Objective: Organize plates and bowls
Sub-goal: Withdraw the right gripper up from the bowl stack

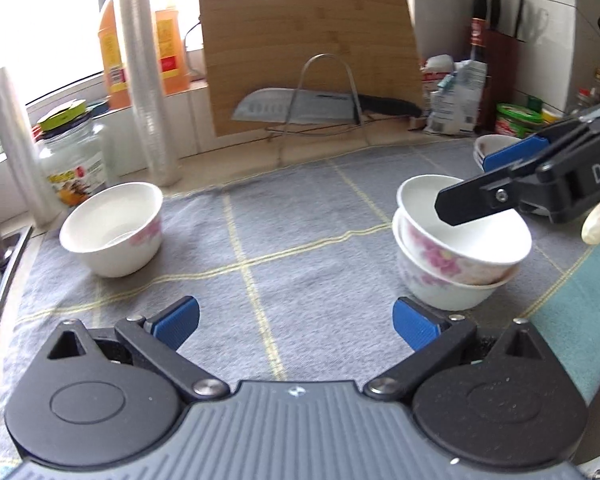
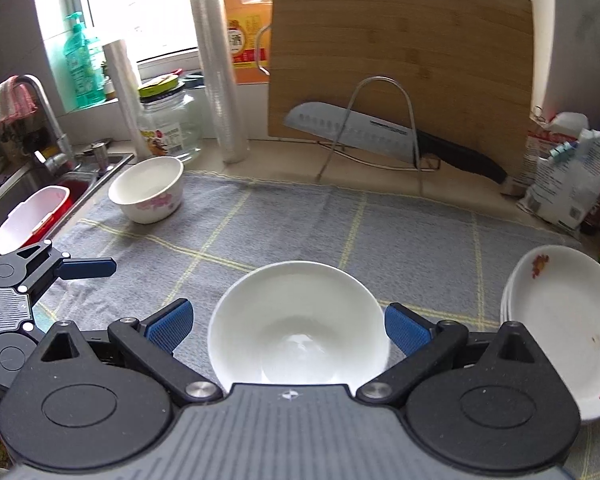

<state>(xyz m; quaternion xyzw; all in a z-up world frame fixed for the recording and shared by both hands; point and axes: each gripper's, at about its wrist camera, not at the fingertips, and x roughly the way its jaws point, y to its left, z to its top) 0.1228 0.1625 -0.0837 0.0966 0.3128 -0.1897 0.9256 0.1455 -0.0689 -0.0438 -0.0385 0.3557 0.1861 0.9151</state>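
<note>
Hovering over the stacked bowls (image 1: 458, 248) on the right of the grey cloth (image 1: 260, 240), the right tongs (image 2: 287, 322) stand spread wide, one pad on each side of the top bowl's rim and neither pressing on it. In the left wrist view the top bowl sits tilted inside the lower one, so that pair looks nested but not yet settled flat. The left tongs (image 1: 296, 322) are also spread wide and hold nothing, low over the near middle of the cloth.

By my reading the job is partly done. Two bowls are stacked, and a pile of plates (image 2: 560, 320) sits just right of them near the cloth's right edge. One single bowl (image 1: 112, 228) stands alone at the far left of the bench, near the glass jar (image 1: 70, 164) and well apart from the stack. That one likely needs to be brought across and added. The cutting board (image 1: 308, 48) and knife (image 1: 320, 106) at the far side play no part.
</note>
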